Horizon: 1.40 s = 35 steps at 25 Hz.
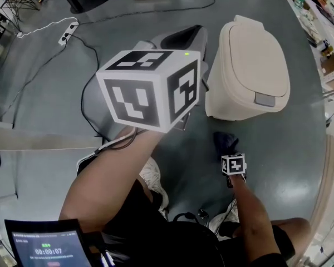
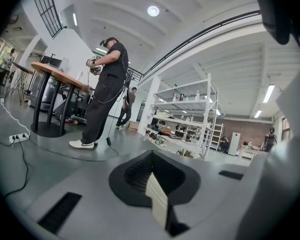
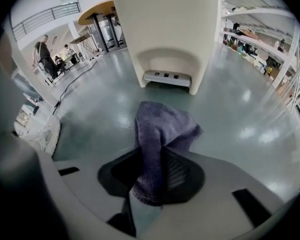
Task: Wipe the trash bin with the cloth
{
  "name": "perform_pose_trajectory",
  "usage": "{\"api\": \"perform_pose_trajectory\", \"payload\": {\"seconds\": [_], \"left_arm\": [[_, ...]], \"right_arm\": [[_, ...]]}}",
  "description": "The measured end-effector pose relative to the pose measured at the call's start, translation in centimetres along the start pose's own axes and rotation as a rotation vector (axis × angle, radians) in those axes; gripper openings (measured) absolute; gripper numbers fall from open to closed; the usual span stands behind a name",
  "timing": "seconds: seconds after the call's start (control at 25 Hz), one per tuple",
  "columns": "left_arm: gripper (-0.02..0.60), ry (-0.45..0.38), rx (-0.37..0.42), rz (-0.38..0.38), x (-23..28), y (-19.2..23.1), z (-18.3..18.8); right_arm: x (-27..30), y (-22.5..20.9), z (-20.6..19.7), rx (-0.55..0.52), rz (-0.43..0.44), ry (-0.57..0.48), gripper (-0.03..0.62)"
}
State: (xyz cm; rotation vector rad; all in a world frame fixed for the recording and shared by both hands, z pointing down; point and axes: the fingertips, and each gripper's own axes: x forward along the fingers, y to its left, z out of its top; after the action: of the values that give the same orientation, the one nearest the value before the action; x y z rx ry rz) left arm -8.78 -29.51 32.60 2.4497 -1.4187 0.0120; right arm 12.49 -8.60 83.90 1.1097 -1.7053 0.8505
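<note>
Purple cloth (image 3: 160,129) is pinched between the jaws of our right gripper (image 3: 149,186), low over the floor (image 1: 289,149) just before the beige trash bin (image 1: 250,65). Our left gripper (image 2: 157,196) is pressed together, empty. We judge that wiping has not started and the whole bin remains.

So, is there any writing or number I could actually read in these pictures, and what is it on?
"00:00:07": on the screen at the lower left of the head view.
The smaller lines on that screen: too blurred to read.
Marker cubes: black and white square patterns only, no words.
Trash bin: no label or brand to be seen.
Goods on the shelves: too small to read.
</note>
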Motion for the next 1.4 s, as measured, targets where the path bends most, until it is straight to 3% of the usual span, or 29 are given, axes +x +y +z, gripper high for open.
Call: {"api": "perform_pose_trajectory", "payload": {"seconds": [0.32,0.72,0.84,1.0,1.24,1.4], "left_arm": [[0.0,-0.01,0.012,-0.032,0.1,-0.8,-0.1],[0.0,-0.017,-0.004,-0.075,-3.6,-2.2,1.4],[0.0,-0.042,0.007,-0.056,-4.7,-1.4,2.7],[0.0,-0.037,-0.034,0.014,-5.8,0.6,3.5],[0.0,-0.026,-0.004,0.076,-4.6,0.6,3.6],[0.0,0.015,0.039,0.087,-2.7,0.2,2.5]], "right_arm": [[-8.1,2.7,6.3,-0.164,0.065,-0.136,0.104],[-24.6,7.7,13.0,-0.178,0.092,-0.349,0.104],[-29.6,9.3,15.3,-0.162,0.107,-0.397,0.104],[-36.3,11.0,19.7,-0.164,0.127,-0.474,0.104],[-40.2,7.0,29.1,-0.189,0.074,-0.571,0.104],[-39.1,4.4,33.6,-0.113,0.094,-0.578,0.104]]}}
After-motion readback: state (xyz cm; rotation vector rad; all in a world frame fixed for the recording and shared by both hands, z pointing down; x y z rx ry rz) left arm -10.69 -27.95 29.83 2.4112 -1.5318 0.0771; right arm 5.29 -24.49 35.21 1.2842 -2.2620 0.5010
